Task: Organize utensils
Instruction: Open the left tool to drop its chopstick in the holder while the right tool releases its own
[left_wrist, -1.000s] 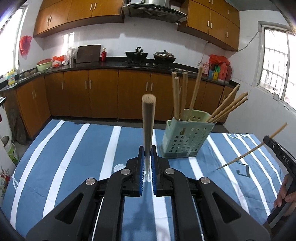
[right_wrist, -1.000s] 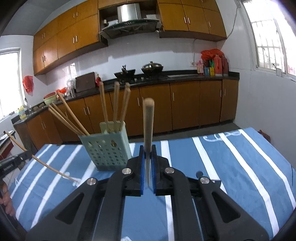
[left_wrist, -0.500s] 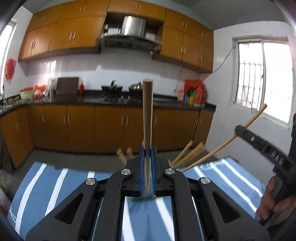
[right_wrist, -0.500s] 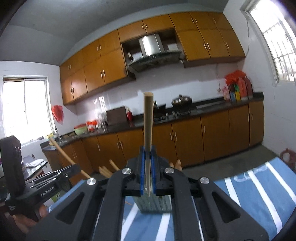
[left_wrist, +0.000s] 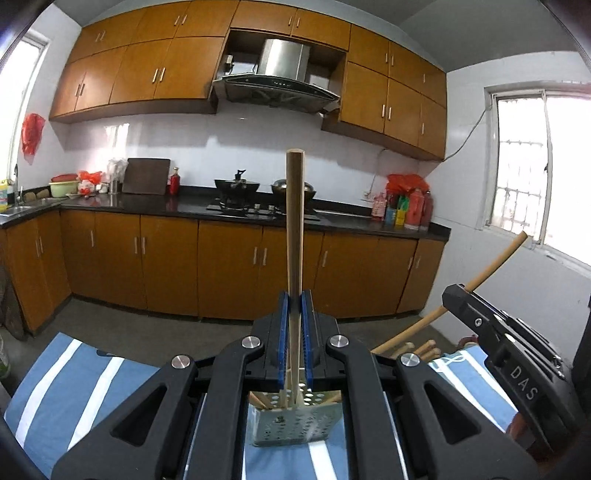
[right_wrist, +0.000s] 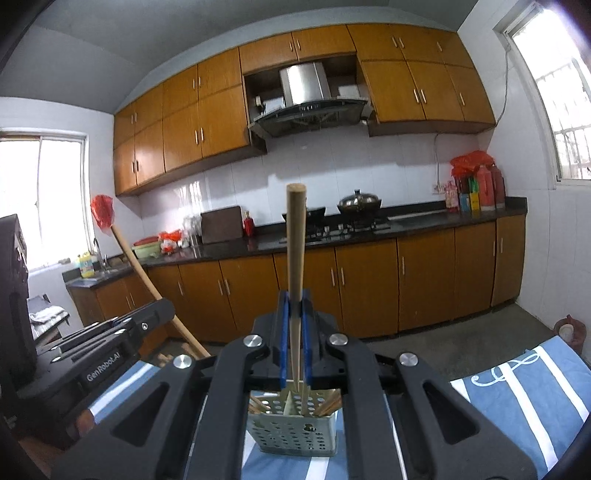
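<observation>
A: Where were the chopsticks?

B: One chopstick (left_wrist: 294, 236) stood upright, clenched in the left hand-held gripper (left_wrist: 294, 332); another chopstick (right_wrist: 295, 273) was clamped in the right hand-held gripper (right_wrist: 294, 332). Both hung above the green perforated holder (right_wrist: 291, 432) on the striped surface (right_wrist: 524, 398).

A: Best way in?

B: Probably centre each tip over a free compartment, lower straight, then release, avoiding the chopsticks already leaning inside.

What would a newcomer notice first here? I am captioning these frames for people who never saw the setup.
First, the wooden chopstick standing upright in the shut left tongs, dead centre, with a twin chopstick clamped the same way in the right tongs. Below both sits the pale green perforated holder, already stocked with chopsticks, on the blue striped tablecloth.
</observation>
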